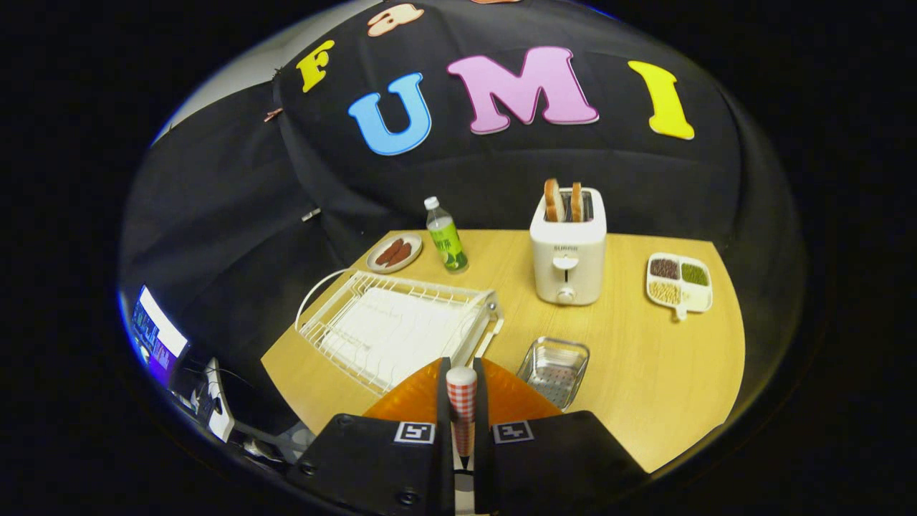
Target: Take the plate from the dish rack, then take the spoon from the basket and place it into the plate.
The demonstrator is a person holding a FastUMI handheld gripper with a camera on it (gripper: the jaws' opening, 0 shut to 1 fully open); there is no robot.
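A wooden table (pixel 645 358) is standing before the black cloth wall of the booth. The gripper (pixel 462 401) is pinching the checkered handle of the spoon (pixel 462 390) between both fingers, just above the orange plate (pixel 408 401), which is lying at the near edge. The white dish rack (pixel 390 326) is sitting to the left, the metal basket (pixel 555 365) just right of the plate. Farther off, a toaster (pixel 568 247) is holding bread, with a green bottle (pixel 445 236) and a divided tray (pixel 679 283).
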